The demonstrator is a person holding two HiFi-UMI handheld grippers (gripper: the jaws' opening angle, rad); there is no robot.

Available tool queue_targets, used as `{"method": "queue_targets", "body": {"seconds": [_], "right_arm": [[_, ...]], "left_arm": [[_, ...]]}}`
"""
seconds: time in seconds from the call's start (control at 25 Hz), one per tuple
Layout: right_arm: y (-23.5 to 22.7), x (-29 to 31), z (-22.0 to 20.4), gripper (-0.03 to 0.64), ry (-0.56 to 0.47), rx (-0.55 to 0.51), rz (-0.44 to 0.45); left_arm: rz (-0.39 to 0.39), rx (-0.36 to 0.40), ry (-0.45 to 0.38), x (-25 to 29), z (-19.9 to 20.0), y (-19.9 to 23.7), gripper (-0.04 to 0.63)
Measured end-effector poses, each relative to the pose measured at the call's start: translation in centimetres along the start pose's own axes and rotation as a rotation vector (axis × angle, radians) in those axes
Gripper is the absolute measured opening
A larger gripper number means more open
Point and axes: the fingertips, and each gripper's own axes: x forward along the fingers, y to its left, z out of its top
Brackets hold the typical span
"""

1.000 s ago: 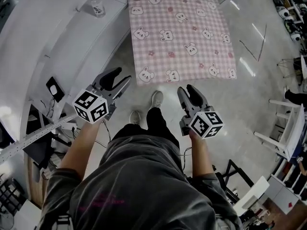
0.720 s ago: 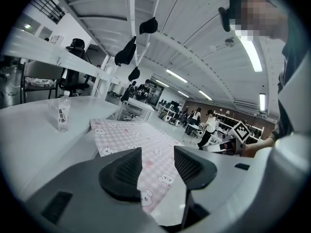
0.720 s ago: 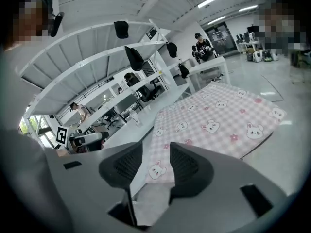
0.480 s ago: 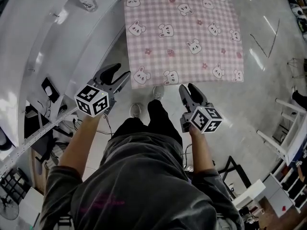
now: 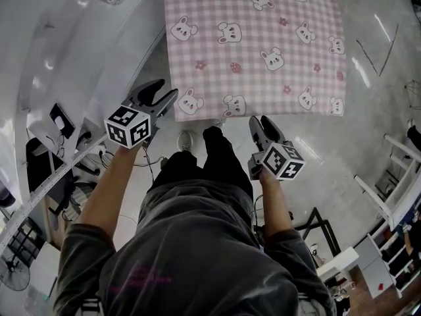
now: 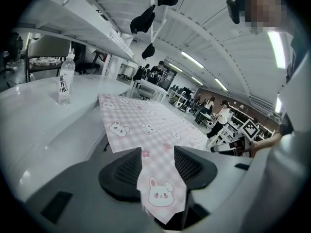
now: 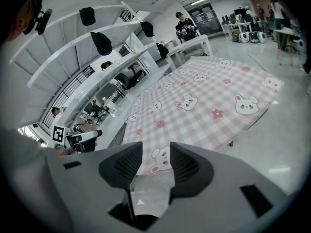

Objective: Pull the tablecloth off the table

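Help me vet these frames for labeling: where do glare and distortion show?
Head view: light streaks glare on the floor, and the white table curves. Left gripper view: the ceiling light is blown out, corners black. Right gripper view: same black fisheye rim, tablecloth sharp.

Pink checked tablecloth (image 5: 253, 41) flat over a hidden table
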Motion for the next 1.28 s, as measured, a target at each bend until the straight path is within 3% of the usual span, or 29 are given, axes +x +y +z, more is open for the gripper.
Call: {"method": "queue_targets", "body": {"seconds": [0.72, 1.04, 1.28], "right_arm": [[-7.9, 2.7, -4.3, 0.158, 0.050, 0.166, -0.111], [-8.8, 4.2, -4.7, 0.158, 0.023, 0.276, -0.052], [-9.3, 4.8, -4.5, 0.158, 0.033, 0.283, -0.057]], "left_arm": [[0.049, -0.080, 0.150, 5.3, -7.2, 5.4, 0.215], [0.060, -0.129, 0.172, 7.2, -8.9, 7.1, 0.216], [0.049, -0.174, 0.171, 8.2, -9.2, 7.6, 0.216]]}}
